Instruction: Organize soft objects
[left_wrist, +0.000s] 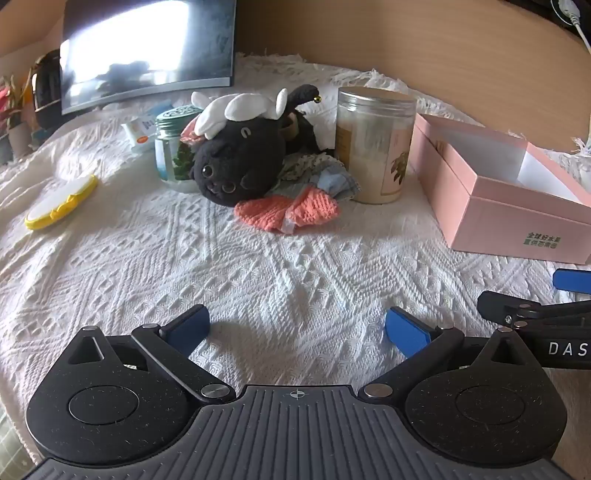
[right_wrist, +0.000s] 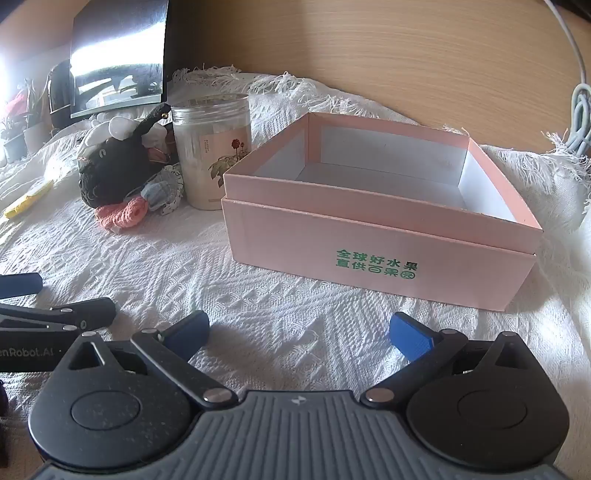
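Blue-padded left gripper (left_wrist: 297, 328) and right gripper (right_wrist: 299, 330) tilted downward, jaws wide, empty

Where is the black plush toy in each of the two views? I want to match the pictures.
Left wrist view: the plush toy lies at upper centre, left of the tall jar.
Right wrist view: the plush toy lies at upper left, again left of the tall jar.
Shared landmark: the pink box, right of the jar in both.
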